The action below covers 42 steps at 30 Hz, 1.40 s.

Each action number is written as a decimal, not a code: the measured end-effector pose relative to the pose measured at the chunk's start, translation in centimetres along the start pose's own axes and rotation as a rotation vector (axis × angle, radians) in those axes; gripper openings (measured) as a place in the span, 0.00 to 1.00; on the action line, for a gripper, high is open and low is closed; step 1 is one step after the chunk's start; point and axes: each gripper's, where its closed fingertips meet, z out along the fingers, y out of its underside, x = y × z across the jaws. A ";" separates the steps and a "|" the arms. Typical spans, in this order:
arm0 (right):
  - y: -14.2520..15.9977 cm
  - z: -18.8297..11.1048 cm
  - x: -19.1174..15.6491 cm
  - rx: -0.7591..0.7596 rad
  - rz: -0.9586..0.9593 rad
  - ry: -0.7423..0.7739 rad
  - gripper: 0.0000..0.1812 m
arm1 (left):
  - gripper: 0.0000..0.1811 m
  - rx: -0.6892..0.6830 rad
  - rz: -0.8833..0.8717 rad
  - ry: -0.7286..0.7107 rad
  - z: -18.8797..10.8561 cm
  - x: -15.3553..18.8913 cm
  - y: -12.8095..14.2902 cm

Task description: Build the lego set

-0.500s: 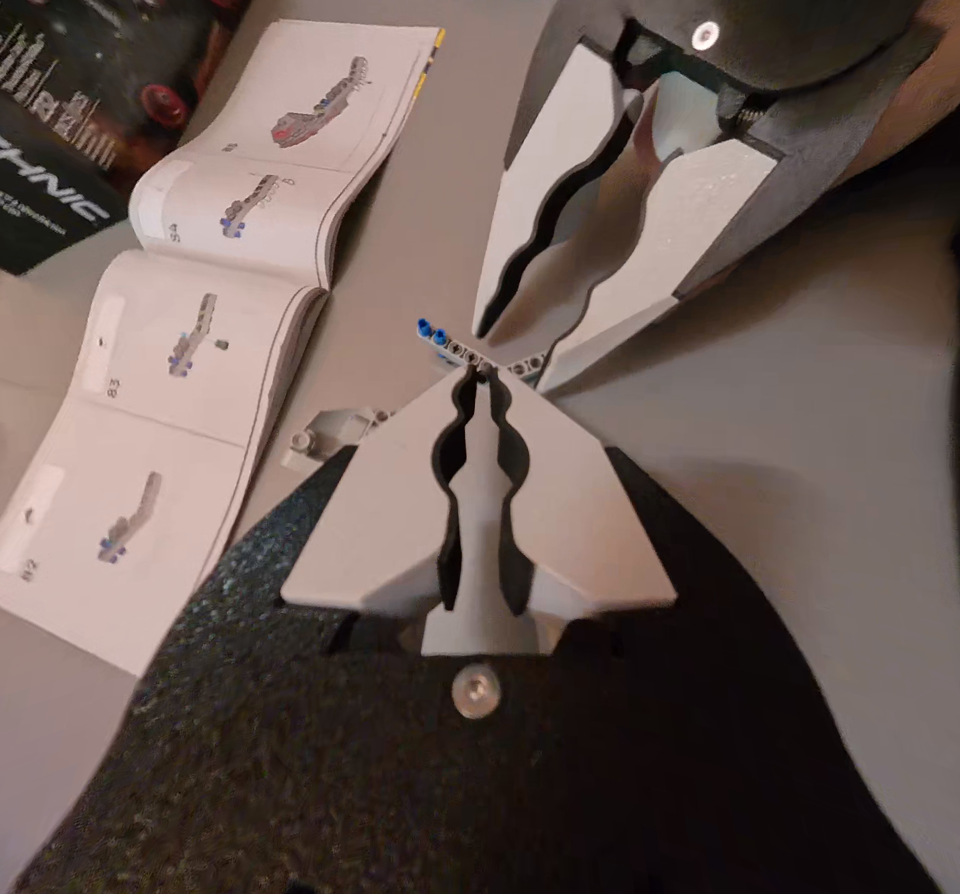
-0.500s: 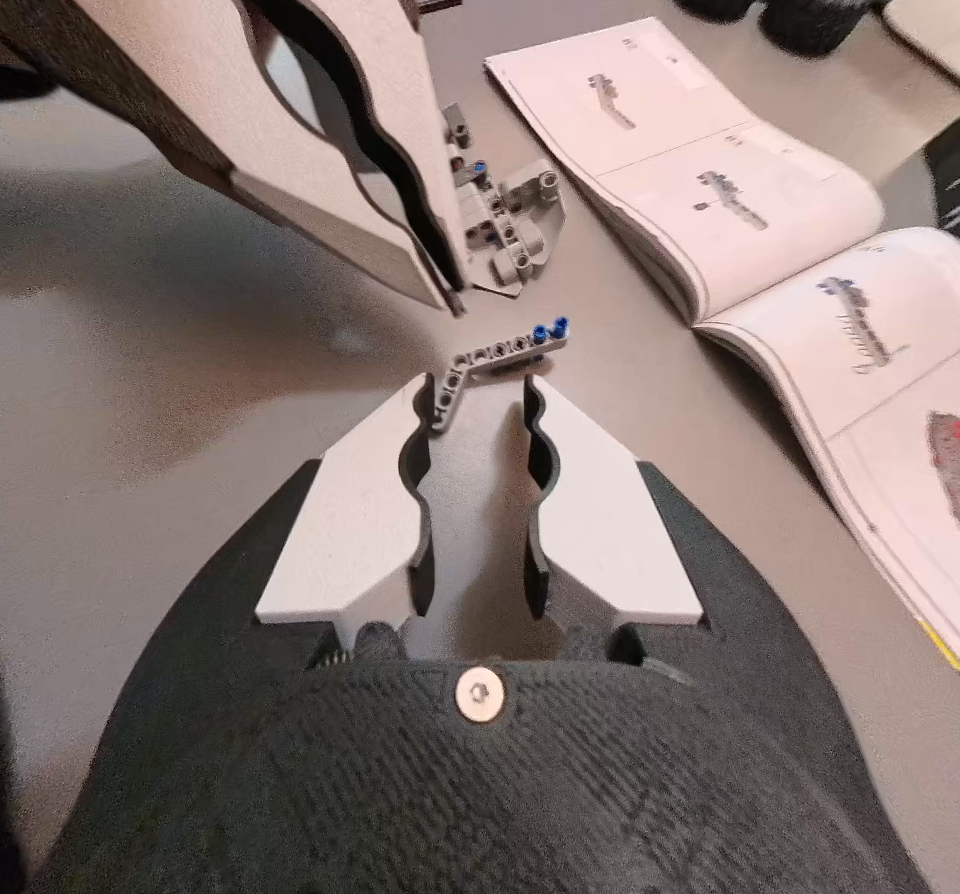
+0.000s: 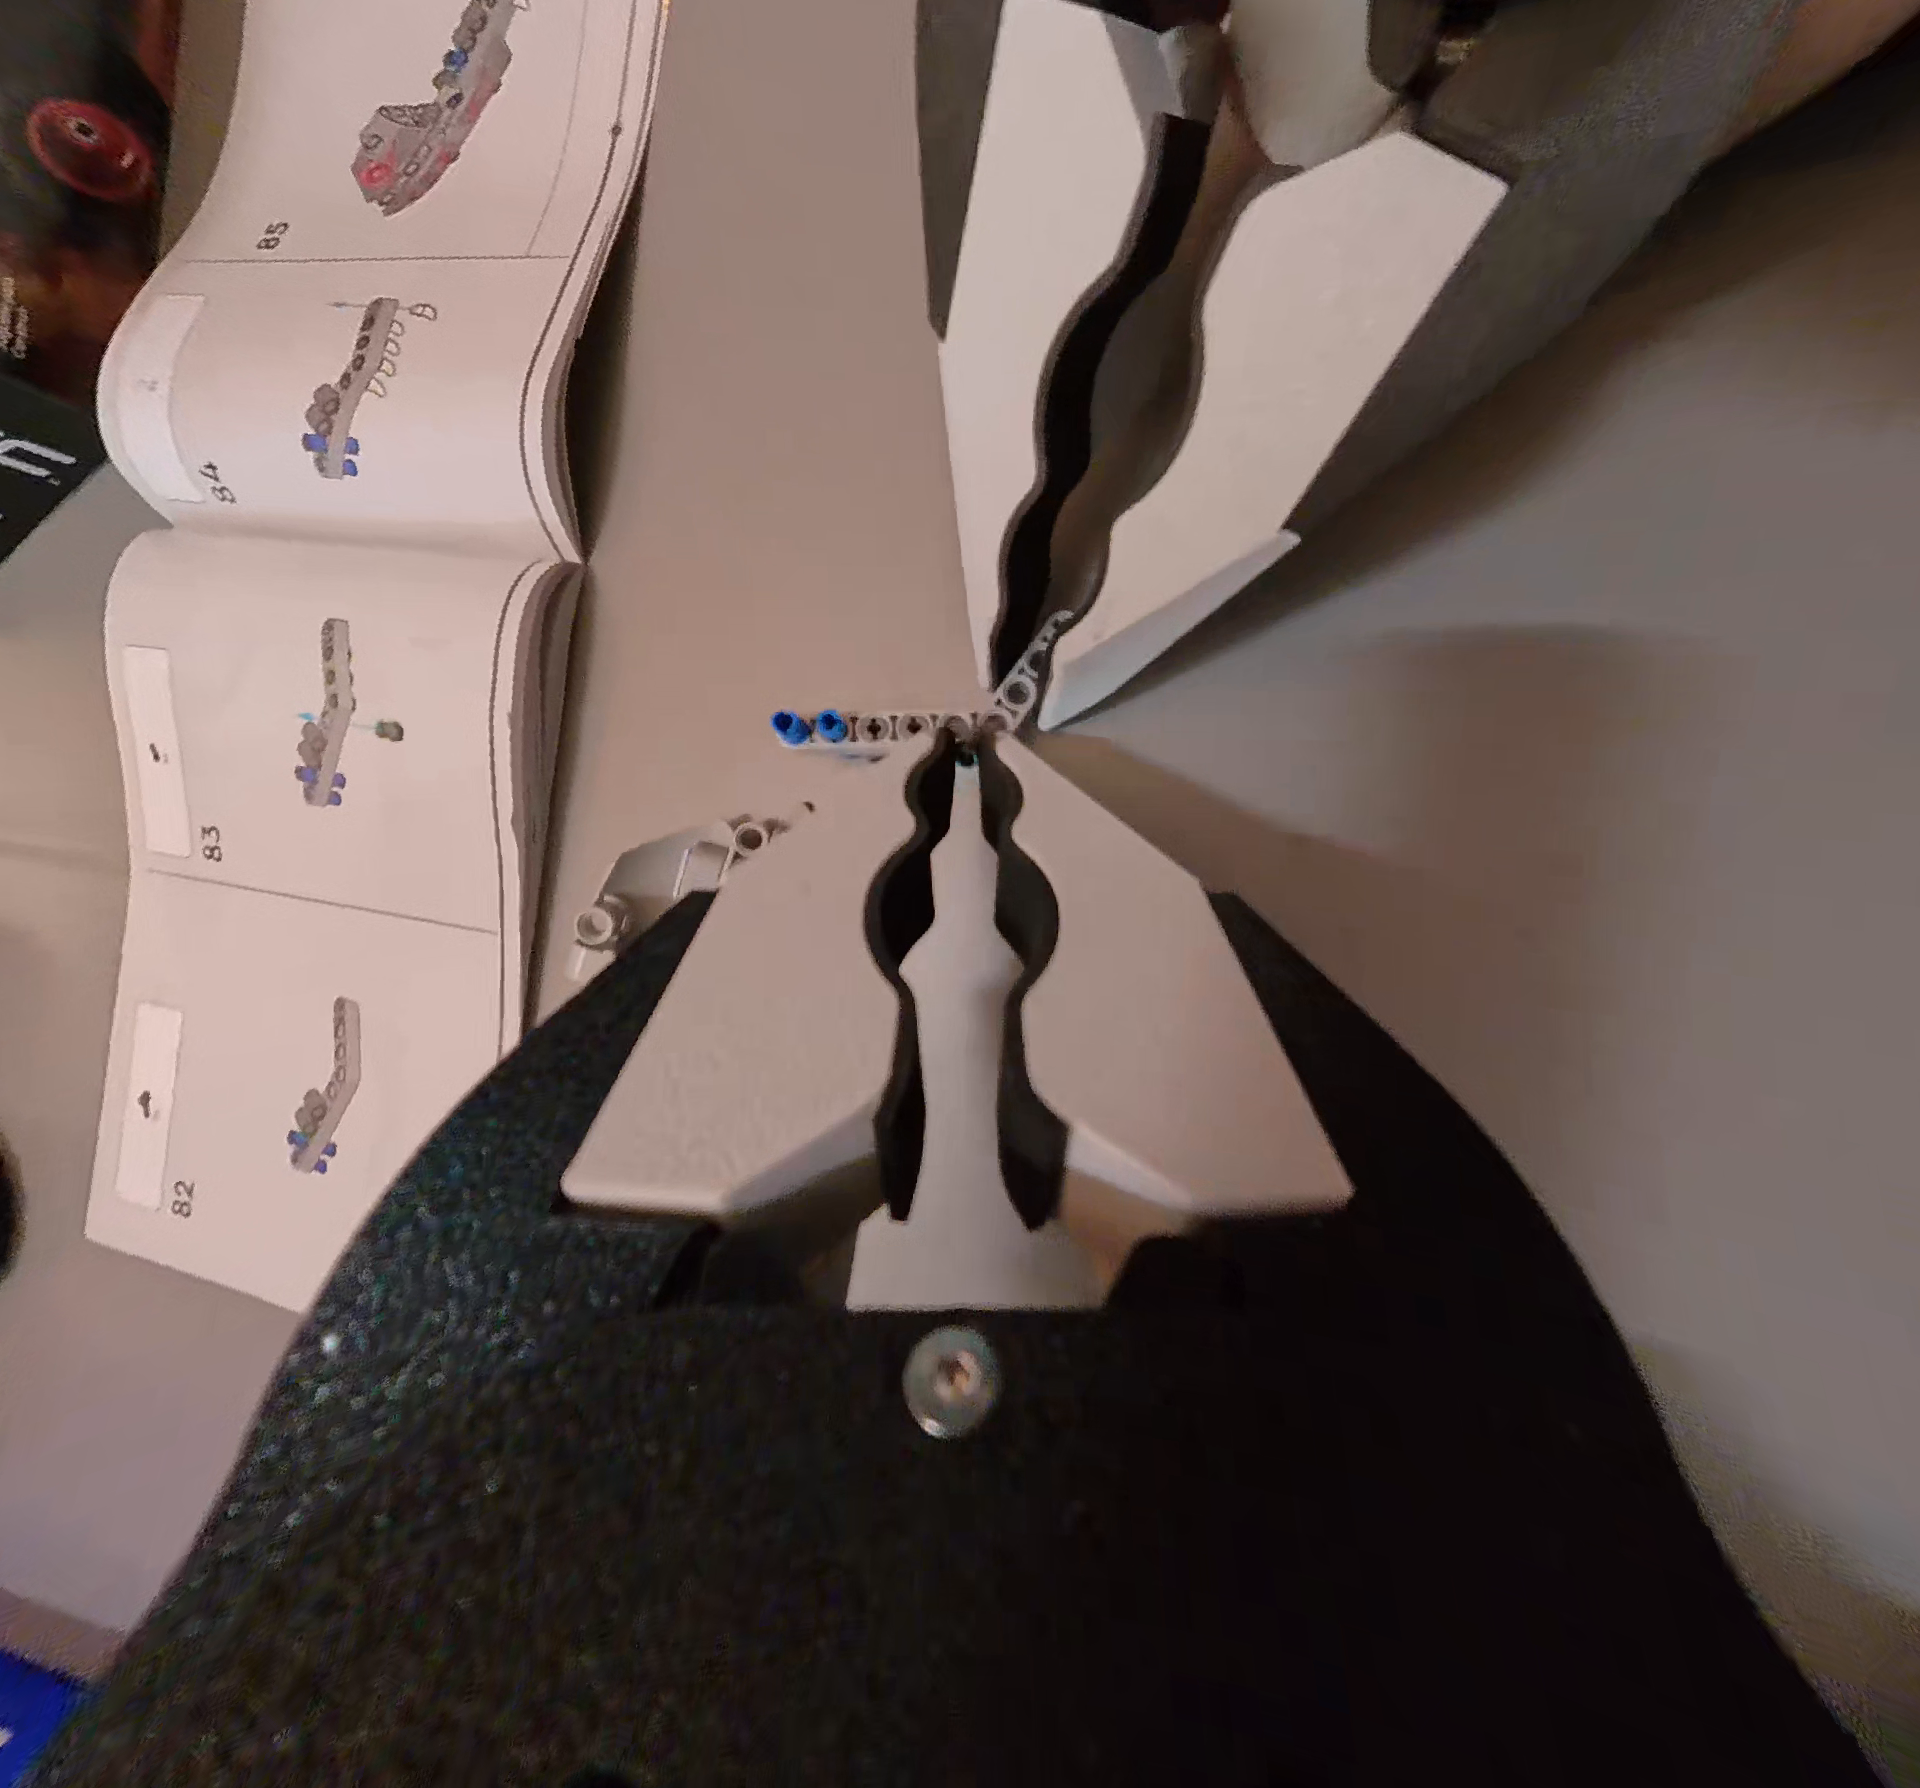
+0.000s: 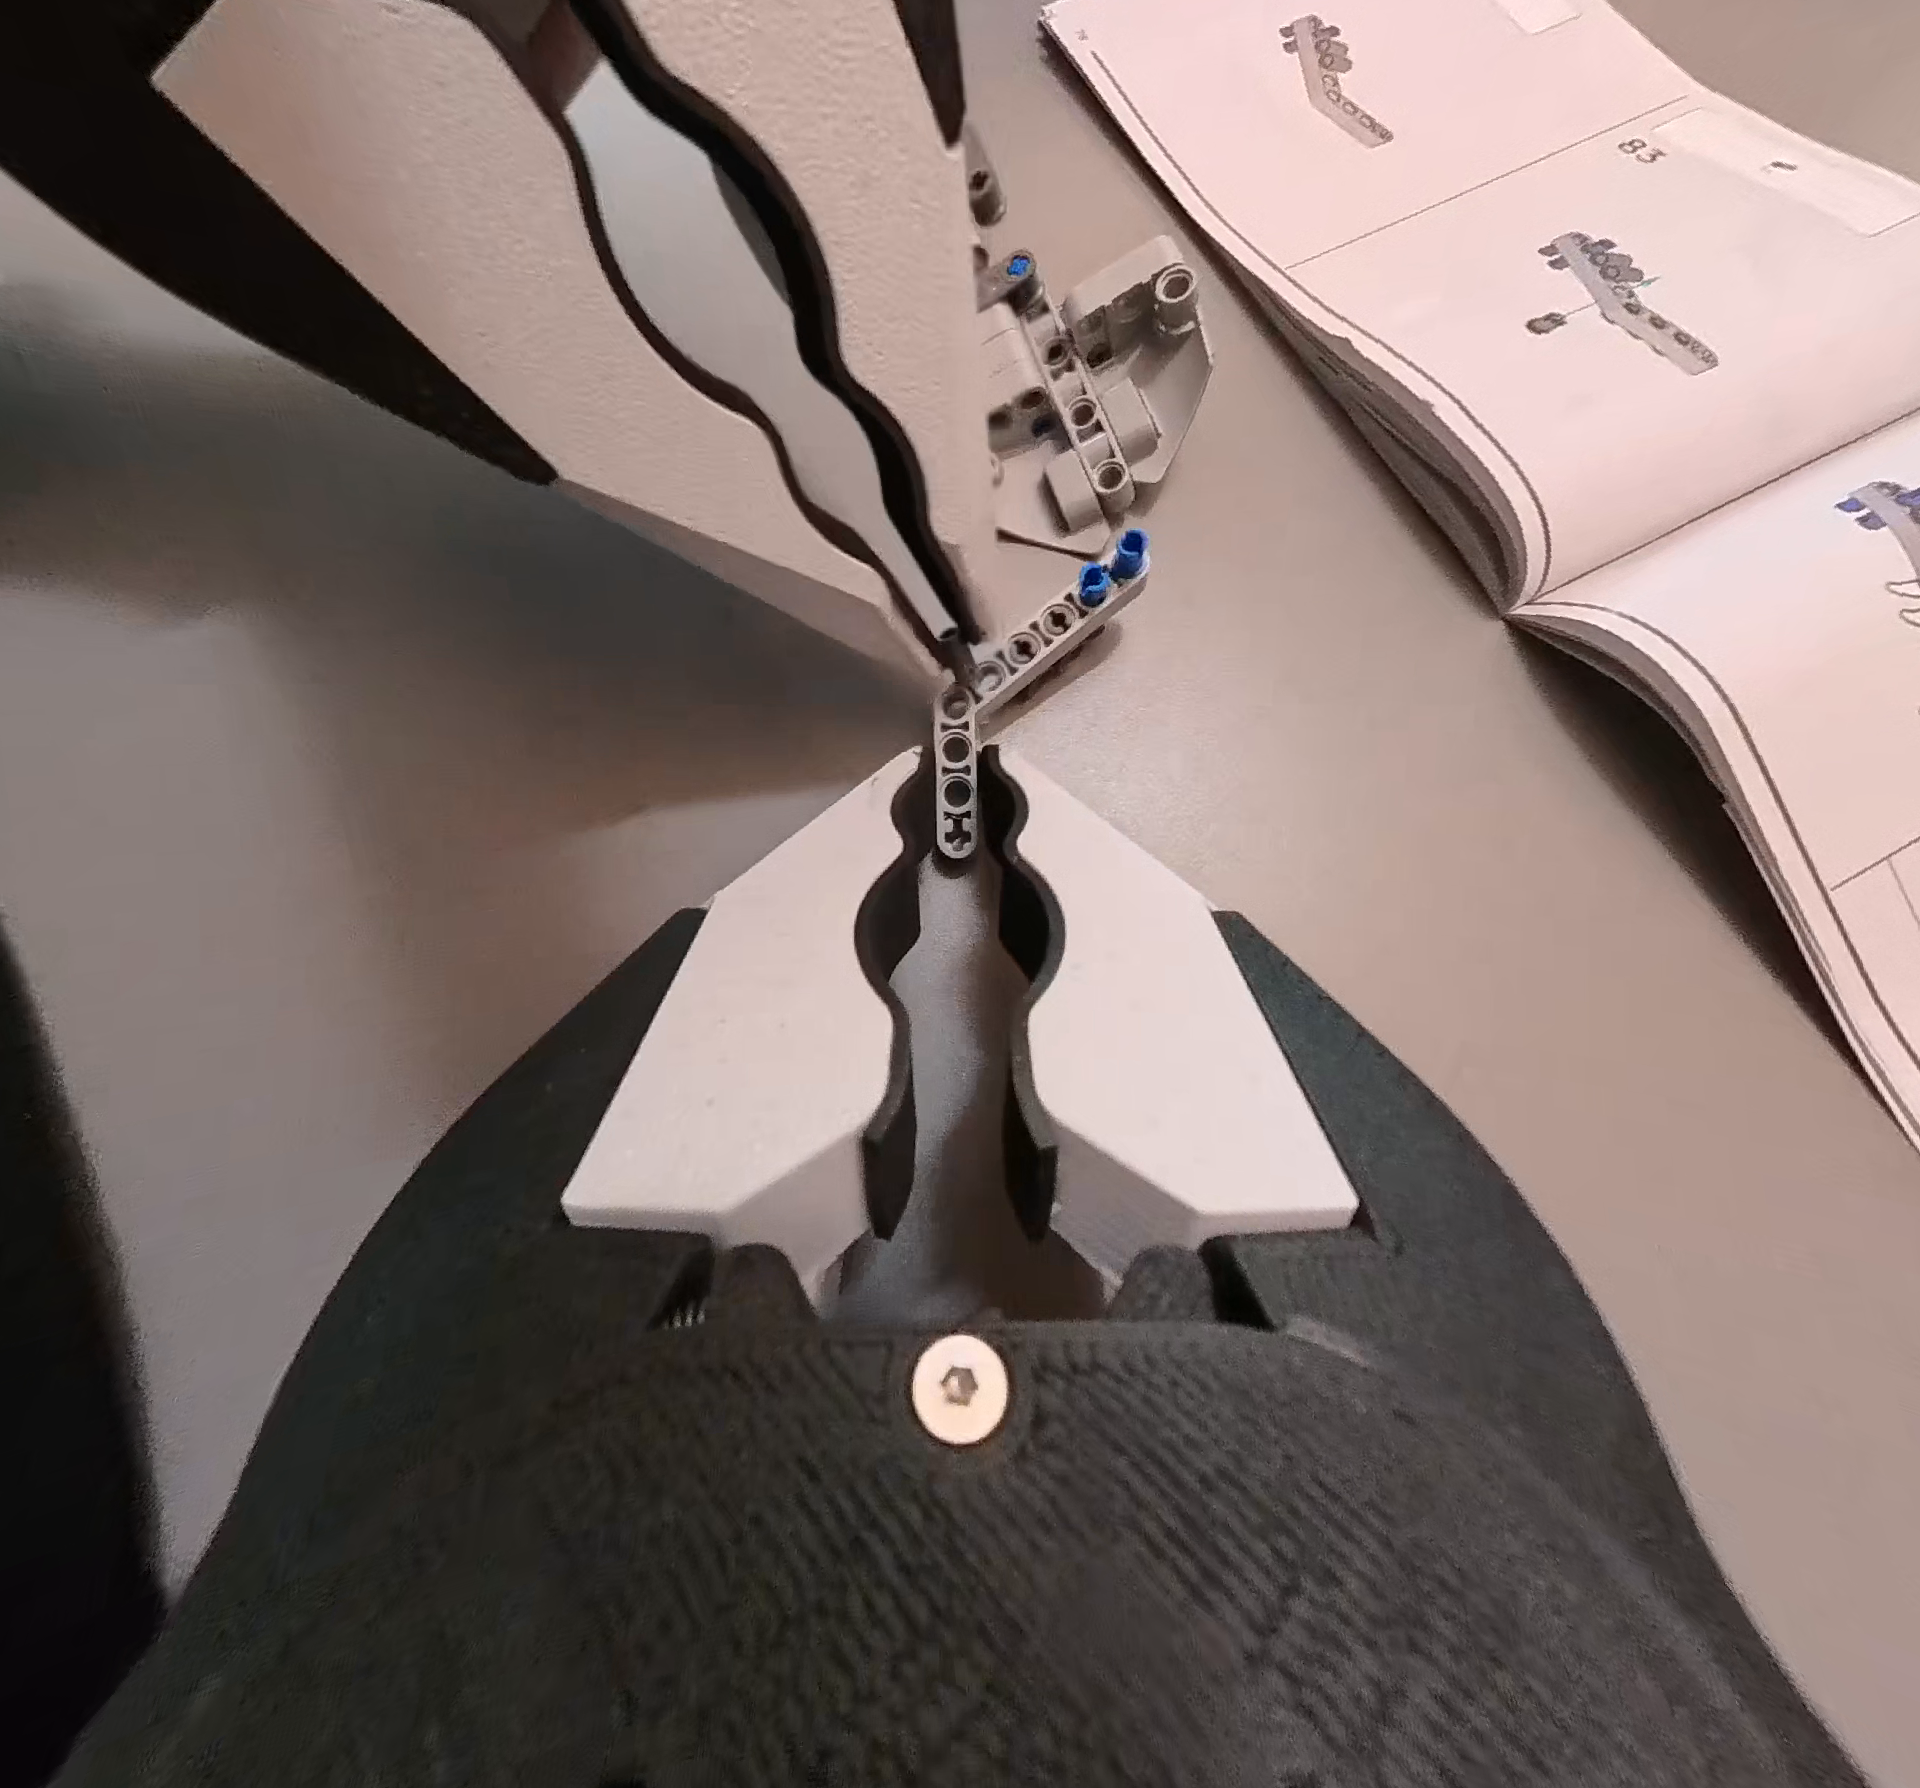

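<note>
A bent grey beam (image 4: 1039, 642) with two blue pins (image 4: 1112, 575) at its far end is just above the grey table. My right gripper (image 4: 956, 762) is shut on the beam's short arm. My left gripper (image 3: 966, 751) is shut on a small black pin (image 4: 954, 670), with the pin's tip at the beam's bend. In the left wrist view the beam (image 3: 904, 727) lies across the fingertips with the blue pins (image 3: 810, 725) to the left, and the right gripper (image 3: 1023, 689) comes in from above. In the right wrist view the left gripper (image 4: 951, 652) comes in from the upper left.
An open instruction booklet (image 3: 343, 595) lies left of the beam; it also shows in the right wrist view (image 4: 1558, 336). A grey part-built assembly (image 4: 1091, 388) sits between booklet and beam, partly hidden in the left wrist view (image 3: 665, 881). A dark box (image 3: 73, 128) is at the far left. The grippers are tip to tip, or close to it.
My right gripper has shut on the beam's short arm; it was open around it before. My left gripper has come closer, bringing its pin to the beam's bend.
</note>
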 end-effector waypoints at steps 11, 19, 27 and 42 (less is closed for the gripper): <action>-0.1 0.0 0.1 0.001 0.033 -0.049 0.04 | 0.01 -0.089 0.205 -0.018 0.1 -0.4 -0.1; -0.3 0.4 0.3 -0.001 -0.075 -0.003 0.04 | 0.01 -0.158 0.406 -0.034 0.3 -0.8 0.2; -0.3 0.3 0.3 0.009 -0.237 -0.052 0.03 | 0.01 -0.225 0.802 0.041 0.3 -0.8 0.2; -0.3 0.3 0.6 0.011 -0.255 -0.061 0.04 | 0.00 -0.319 0.990 0.098 0.6 0.2 -0.1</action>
